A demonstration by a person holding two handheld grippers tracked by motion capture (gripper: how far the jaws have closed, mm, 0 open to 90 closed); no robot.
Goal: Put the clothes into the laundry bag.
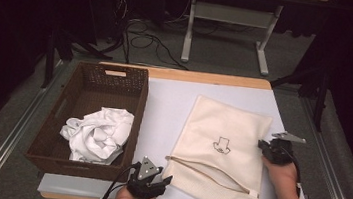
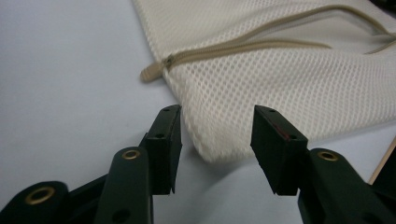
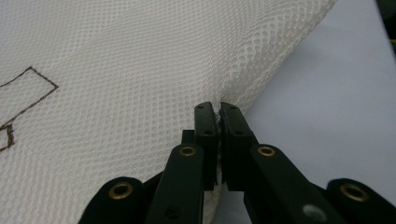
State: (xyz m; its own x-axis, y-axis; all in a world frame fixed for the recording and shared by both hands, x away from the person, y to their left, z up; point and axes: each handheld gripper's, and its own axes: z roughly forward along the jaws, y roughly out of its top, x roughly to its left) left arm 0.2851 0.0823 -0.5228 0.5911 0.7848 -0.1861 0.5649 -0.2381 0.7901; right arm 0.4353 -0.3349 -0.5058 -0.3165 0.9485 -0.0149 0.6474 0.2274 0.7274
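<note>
My left hand-held gripper (image 2: 215, 149) sits half open around the near corner of the mesh laundry bag (image 1: 224, 150) lying flat on the table (image 1: 169, 103), not pinching yet, while my right hand-held gripper (image 3: 218, 112) is clamped on its right edge; it's floppy, light stuff, so grab the seams.
</note>
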